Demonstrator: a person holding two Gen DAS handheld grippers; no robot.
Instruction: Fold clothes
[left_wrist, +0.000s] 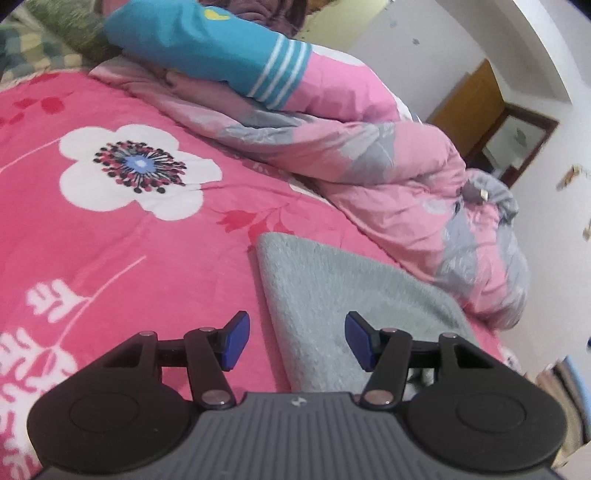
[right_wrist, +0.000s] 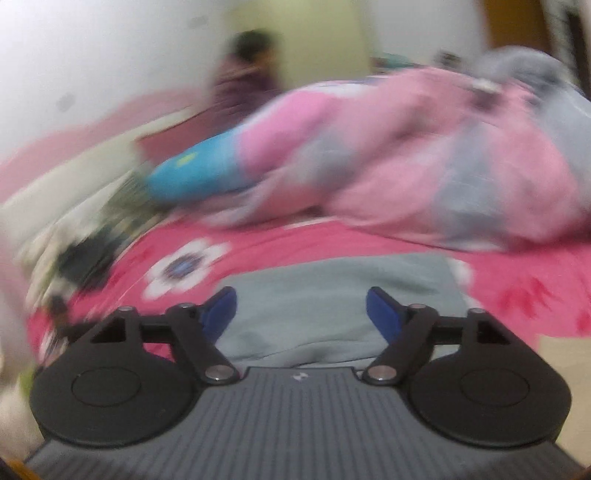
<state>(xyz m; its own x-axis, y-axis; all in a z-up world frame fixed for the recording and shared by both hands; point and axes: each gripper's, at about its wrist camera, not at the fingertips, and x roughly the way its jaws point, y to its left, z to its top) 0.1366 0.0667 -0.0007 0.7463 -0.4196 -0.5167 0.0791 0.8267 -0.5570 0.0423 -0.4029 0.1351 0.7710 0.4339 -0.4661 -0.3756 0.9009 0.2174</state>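
Observation:
A folded pale grey-green fleece garment (left_wrist: 332, 295) lies flat on the pink flowered bedspread (left_wrist: 129, 240). My left gripper (left_wrist: 297, 339) hovers above the garment's near left edge, its blue pads apart with nothing between them. In the blurred right wrist view the same garment (right_wrist: 314, 288) lies just beyond my right gripper (right_wrist: 301, 314), which stands wide open above the near edge and holds nothing. Neither gripper touches the cloth.
A bunched pink and grey quilt (left_wrist: 388, 166) runs along the far side of the bed, with a blue striped pillow (left_wrist: 221, 48) on it. A person (right_wrist: 243, 81) sits beyond the bed. A checked blanket (left_wrist: 22, 51) lies at the far left. White wall and a wooden door (left_wrist: 469, 99) stand behind.

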